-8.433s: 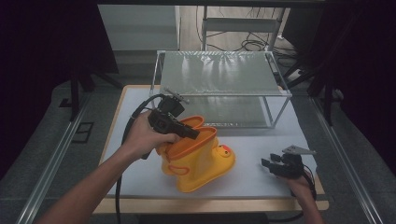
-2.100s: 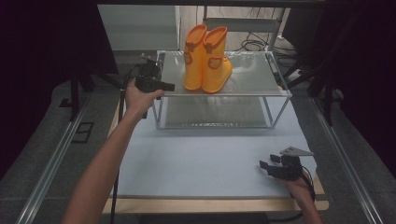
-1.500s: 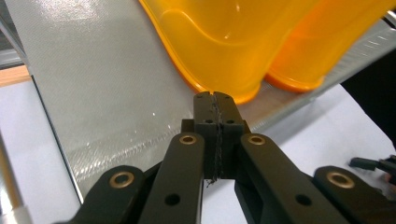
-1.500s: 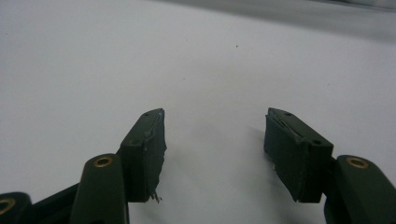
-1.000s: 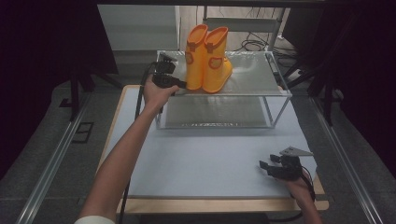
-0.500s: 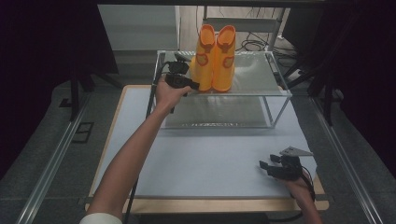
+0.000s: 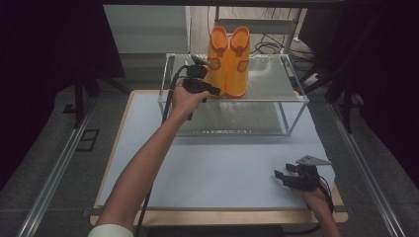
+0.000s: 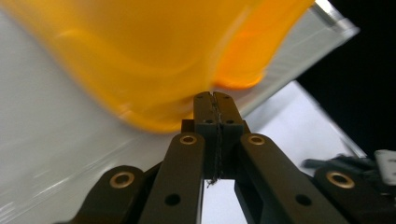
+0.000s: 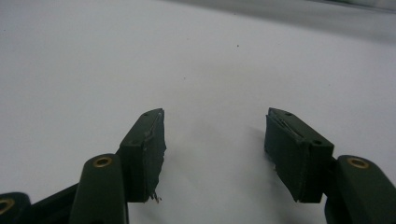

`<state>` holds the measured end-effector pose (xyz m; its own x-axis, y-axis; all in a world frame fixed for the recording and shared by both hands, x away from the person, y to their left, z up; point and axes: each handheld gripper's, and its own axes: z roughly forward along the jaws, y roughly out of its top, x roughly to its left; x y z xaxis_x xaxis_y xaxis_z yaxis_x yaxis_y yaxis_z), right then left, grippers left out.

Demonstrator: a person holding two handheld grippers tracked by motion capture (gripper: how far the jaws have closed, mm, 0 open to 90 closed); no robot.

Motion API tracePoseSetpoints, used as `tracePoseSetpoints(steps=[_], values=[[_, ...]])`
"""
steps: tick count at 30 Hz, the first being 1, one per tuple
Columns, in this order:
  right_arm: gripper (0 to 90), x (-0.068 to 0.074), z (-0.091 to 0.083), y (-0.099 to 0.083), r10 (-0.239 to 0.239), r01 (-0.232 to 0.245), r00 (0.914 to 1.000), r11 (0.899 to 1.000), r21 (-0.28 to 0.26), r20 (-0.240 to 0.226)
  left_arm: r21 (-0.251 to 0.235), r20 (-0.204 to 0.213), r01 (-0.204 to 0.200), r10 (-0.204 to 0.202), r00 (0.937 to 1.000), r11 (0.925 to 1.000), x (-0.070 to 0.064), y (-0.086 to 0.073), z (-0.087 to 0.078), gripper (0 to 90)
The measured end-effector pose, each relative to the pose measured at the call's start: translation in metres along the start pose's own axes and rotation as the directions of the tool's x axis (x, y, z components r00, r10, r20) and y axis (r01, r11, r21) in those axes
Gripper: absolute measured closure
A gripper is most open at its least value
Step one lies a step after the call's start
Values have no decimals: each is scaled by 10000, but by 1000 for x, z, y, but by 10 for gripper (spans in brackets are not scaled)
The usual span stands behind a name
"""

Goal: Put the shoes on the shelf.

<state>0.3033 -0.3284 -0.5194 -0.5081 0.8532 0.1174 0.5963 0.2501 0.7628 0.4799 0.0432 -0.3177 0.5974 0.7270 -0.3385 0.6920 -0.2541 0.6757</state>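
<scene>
A pair of orange rubber boots [image 7: 230, 57] stands upright on top of the metal mesh rack [image 7: 269, 89] at the back of the table. My left gripper [image 7: 215, 92] is shut, its tips pressed against the lower left side of the boots. In the left gripper view the jaws [image 8: 213, 96] are closed together with nothing between them, touching the blurred orange boot [image 8: 140, 56]. My right gripper [image 7: 279, 176] rests low on the white mat at the front right, and its jaws [image 9: 215, 126] stand open and hold nothing.
The rack has an open lower level under its mesh top. The white mat [image 7: 217, 163] covers the wooden table [image 7: 232, 216] between the rack and the front edge. Dark floor and metal rails lie on both sides.
The left gripper moved right along the rack top and pushed against the boots. The boots turned from side-on to standing square to the camera. The right gripper stayed still.
</scene>
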Motion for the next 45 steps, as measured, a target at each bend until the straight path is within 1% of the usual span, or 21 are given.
tracePoseSetpoints(steps=[2,5,8,10,13,15,18,19,20,23,25,28,31,32,34,35,36,38,40,41,45], values=[[381,0,0,0,-3,3,10000,10000,-2,-5,187,-223,-356,360,9991,9992,-7,0,3,888],[381,-1,0,0,4,-4,10000,10000,-26,-73,166,-488,-559,567,9972,9983,-7,-2,-5,879],[381,-1,0,0,-17,17,10000,10000,-27,-58,-99,-796,-315,306,9964,9995,4,-5,-17,879],[381,0,0,0,-78,78,10000,10000,-6,3,-272,-1123,-53,22,9937,9996,13,-6,-22,876],[382,1,0,0,-83,83,10000,10000,19,28,-355,-1728,183,-241,9847,9992,25,-8,-22,872],[384,1,0,0,-80,80,10000,10000,-4,34,-369,-1820,288,-350,9827,9989,30,-8,-18,872],[384,1,0,0,-54,54,10000,10000,-5,15,-377,-1743,317,-379,9840,9988,31,-6,-10,872],[384,0,0,0,-37,37,10000,10000,-7,2,-429,-1707,406,-473,9842,9983,29,-6,-7,883],[384,0,0,0,-9,9,10000,10000,-5,-20,-473,-1735,367,-444,9838,9982,28,-5,-6,892],[384,0,0,0,-22,22,10000,10000,-6,-18,-402,-1718,369,-433,9842,9985,26,-3,-5,895],[384,0,0,0,-26,26,10000,10000,-9,-17,-460,-1587,503,-570,9857,9977,27,-2,-5,896],[384,0,0,0,-15,15,10000,10000,-4,-18,-525,-1545,526,-602,9862,9972,26,-2,-5,896],[384,0,0,0,-22,22,10000,10000,-12,-7,-557,-1180,634,-696,9906,9964,23,-2,-1,896],[384,0,0,0,-23,23,10000,10000,-13,-5,-547,-1120,635,-693,9913,9965,22,-1,0,896],[384,0,0,0,-10,10,10000,10000,2,-26,-497,-1346,374,-438,9899,9981,19,-1,0,894],[384,0,0,0,-3,3,10000,10000,-5,-36,-453,-1496,229,-295,9883,9987,18,-1,-1,890],[384,0,0,0,-2,2,10000,10000,-13,-45,-414,-1493,184,-244,9885,9990,19,-2,-3,875],[384,0,0,0,-4,4,10000,10000,-12,-43,-466,-1279,248,-306,9913,9986,23,-4,-7,851],[384,0,0,0,1,-1,10000,10000,-4,-41,-492,-1338,163,-228,9907,9987,25,-7,-13,837],[384,0,0,0,1,-1,10000,10000,-2,-39,-527,-1243,223,-287,9918,9984,24,-9,-16,837],[382,0,0,0,-43,43,10000,10000,-4,-2,-631,-1128,-42,-30,9936,9980,21,-16,-30,753]])
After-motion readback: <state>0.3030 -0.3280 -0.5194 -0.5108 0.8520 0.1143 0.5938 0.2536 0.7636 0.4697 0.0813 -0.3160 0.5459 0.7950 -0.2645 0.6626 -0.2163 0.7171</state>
